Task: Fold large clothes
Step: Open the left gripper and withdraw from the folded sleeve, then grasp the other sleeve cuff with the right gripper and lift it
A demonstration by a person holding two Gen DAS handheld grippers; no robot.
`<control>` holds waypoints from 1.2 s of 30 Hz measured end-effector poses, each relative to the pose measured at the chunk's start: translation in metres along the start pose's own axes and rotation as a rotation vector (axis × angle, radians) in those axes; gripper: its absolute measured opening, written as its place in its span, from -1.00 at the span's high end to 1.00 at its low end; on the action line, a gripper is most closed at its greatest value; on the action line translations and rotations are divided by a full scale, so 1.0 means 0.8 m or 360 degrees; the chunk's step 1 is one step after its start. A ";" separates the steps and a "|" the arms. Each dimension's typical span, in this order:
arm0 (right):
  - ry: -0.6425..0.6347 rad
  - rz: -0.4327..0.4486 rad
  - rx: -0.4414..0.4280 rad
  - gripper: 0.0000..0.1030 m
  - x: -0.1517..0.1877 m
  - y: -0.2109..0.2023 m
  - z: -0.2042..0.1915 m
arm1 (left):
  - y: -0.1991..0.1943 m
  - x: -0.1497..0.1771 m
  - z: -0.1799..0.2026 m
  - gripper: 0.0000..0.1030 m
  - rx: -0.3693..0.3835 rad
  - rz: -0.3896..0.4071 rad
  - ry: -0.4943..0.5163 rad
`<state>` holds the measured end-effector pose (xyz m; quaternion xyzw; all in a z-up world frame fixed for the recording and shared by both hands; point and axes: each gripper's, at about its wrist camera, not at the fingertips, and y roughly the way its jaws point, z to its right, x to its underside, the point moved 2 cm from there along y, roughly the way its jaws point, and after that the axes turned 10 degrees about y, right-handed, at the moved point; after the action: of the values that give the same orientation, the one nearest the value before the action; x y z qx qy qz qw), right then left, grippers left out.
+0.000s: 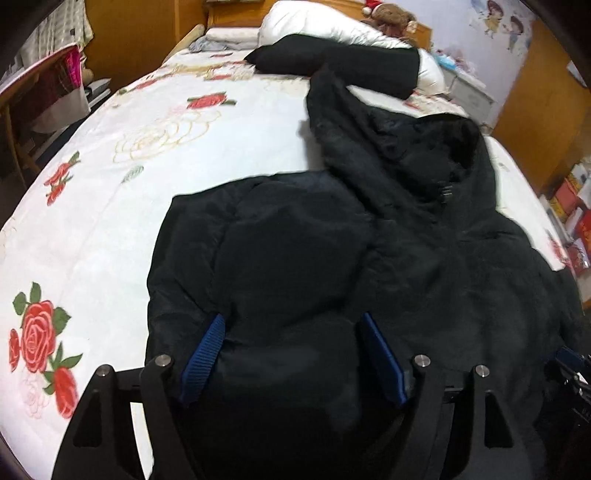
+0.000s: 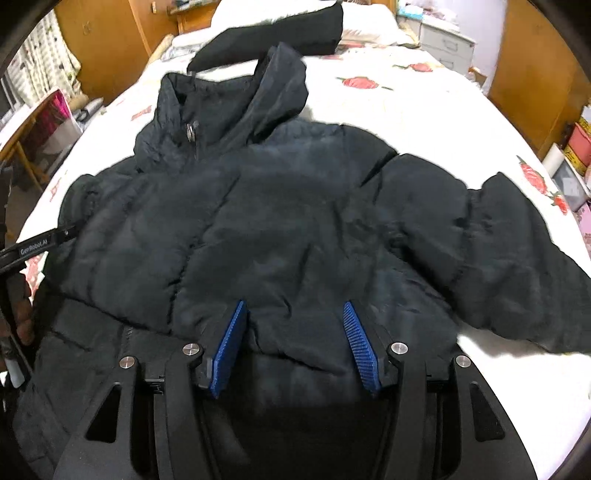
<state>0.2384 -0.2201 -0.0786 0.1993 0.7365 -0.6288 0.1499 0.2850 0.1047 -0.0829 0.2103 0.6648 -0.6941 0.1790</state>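
Across a bed with a white rose-printed cover (image 1: 155, 229) lies a black padded hooded jacket (image 2: 266, 221), front side up, spread over the near half of the mattress. Its hood (image 2: 273, 88) points toward the head of the bed, and one puffy sleeve (image 2: 509, 251) reaches out to the bed's right side.

Both hand-held tools sit at the jacket's near hem. On the left gripper (image 1: 291, 354), the blue pads stand apart with a thick roll of jacket bulging between them; whether they squeeze it or merely straddle it cannot be told. The right gripper (image 2: 295, 343) looks much the same: jaws parted, padded fabric filling the gap, grip unclear.

Judging by its quilted look, the jacket is soft, bulky and springy, light for its size, with a smooth shell likely to slip. A deep bite on the hem seam or a sleeve cuff should hold better than a pinch of loose padding.

Beyond the jacket, toward the headboard, rest a second black garment (image 1: 340, 62), a white pillow (image 1: 325, 22) and a stuffed toy (image 1: 391, 14). The black garment lies close to the hood. Boxes (image 1: 569, 206) stand beside the bed on the right.
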 end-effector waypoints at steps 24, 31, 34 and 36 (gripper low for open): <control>0.0407 0.0259 -0.0062 -0.09 0.116 -0.208 0.146 | -0.223 0.111 0.165 -0.40 0.0229 0.0242 0.0202; 0.0579 0.0223 -0.0083 -0.09 0.129 -0.206 0.194 | -0.226 0.115 0.190 -0.40 0.0258 0.0222 0.0240; 0.0703 0.0223 -0.0071 -0.09 0.130 -0.201 0.227 | -0.223 0.113 0.197 -0.40 0.0253 0.0222 0.0247; 0.0785 0.0220 -0.0061 -0.09 0.127 -0.193 0.255 | -0.218 0.110 0.202 -0.40 0.0243 0.0222 0.0254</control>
<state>0.0686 -0.4306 -0.0263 0.3937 0.7472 -0.5353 0.0122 0.1093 -0.0444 0.0228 0.3234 0.6060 -0.7096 0.1569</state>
